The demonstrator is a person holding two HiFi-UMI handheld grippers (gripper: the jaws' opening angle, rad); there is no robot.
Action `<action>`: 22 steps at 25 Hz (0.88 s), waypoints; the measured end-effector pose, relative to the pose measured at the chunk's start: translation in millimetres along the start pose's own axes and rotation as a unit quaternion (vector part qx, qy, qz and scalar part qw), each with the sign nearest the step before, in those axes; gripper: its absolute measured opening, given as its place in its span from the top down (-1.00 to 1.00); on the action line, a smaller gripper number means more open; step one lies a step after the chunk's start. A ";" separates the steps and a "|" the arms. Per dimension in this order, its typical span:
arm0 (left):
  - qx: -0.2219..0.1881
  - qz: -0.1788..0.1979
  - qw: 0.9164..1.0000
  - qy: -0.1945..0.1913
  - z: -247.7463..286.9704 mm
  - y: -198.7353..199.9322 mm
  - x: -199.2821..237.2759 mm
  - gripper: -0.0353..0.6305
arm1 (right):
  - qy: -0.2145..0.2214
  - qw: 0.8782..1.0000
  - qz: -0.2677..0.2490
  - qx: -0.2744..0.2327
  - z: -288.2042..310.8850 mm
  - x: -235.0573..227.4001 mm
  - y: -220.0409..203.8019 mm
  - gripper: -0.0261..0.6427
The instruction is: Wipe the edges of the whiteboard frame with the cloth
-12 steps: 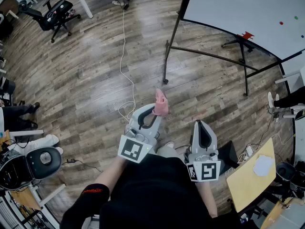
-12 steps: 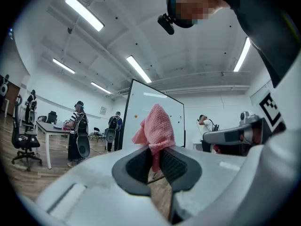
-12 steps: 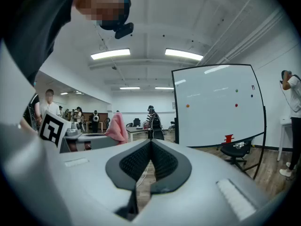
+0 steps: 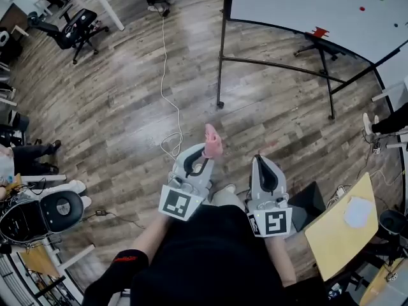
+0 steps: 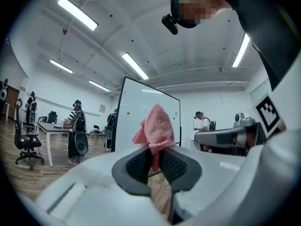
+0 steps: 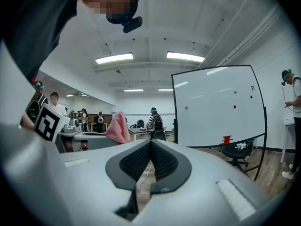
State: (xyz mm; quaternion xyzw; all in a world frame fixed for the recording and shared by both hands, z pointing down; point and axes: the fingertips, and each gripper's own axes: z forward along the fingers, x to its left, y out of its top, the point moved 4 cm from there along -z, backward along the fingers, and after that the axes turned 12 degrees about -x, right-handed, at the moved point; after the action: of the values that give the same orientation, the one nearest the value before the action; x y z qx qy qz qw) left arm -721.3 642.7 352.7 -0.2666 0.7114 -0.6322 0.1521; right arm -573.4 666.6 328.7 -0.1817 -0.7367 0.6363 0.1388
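Your left hand-held gripper (image 4: 203,158) was clamped on the pink cloth (image 4: 212,143), well apart from the whiteboard (image 4: 299,2); your right hand-held gripper (image 4: 257,162) was closed, empty. To wipe well, you probably needed to step closer and drag the cloth's free tuft flat along the frame (image 4: 224,18).

The whiteboard (image 4: 299,2) stands ahead and right, well apart from both grippers. The cloth (image 4: 212,142) sits between the left gripper's (image 4: 204,152) jaws, left of the right gripper (image 4: 258,160). A cable (image 4: 162,88) lies on the floor (image 4: 108,113) ahead-left, and what seems a table (image 4: 331,238) stands rightward.
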 end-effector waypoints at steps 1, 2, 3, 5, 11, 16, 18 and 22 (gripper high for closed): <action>0.000 0.001 1.000 0.003 -0.5 0.5 -4.8 0.80 | 0.000 1.000 -0.001 -0.004 -5.1 -2.0 2.5 0.92; -0.001 0.002 1.000 0.004 -0.8 1.0 -10.4 0.80 | 0.000 1.000 -0.002 -0.007 -10.8 -4.6 5.0 0.92; -0.003 0.004 1.000 0.005 -0.7 1.4 -17.0 0.80 | 0.000 1.000 -0.003 -0.011 -17.1 -7.9 7.1 0.92; -0.009 0.011 1.000 0.003 1.1 2.0 -32.3 0.80 | -0.002 1.000 -0.004 -0.015 -30.2 -16.3 10.1 0.92; -0.037 0.068 0.997 -0.003 5.9 0.2 -73.4 0.80 | -0.001 1.000 -0.016 -0.025 -62.0 -40.7 15.9 0.92; -0.054 0.121 0.991 -0.030 19.0 -1.7 -98.1 0.80 | -0.001 0.998 -0.029 -0.050 -70.2 -57.8 22.0 0.92; -0.065 0.129 0.989 -0.039 26.9 -1.6 -100.3 0.80 | -0.006 0.998 -0.035 -0.060 -67.4 -64.4 22.5 0.92; -0.070 0.122 0.989 -0.037 51.7 -8.8 -86.0 0.80 | -0.005 0.995 -0.057 -0.083 -46.0 -78.3 22.7 0.92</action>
State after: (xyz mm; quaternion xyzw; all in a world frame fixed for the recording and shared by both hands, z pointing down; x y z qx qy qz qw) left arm -621.3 649.0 342.9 -0.2106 0.7748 -0.5477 0.2354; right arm -481.2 675.4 315.4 -0.1470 -0.7970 0.5647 0.1559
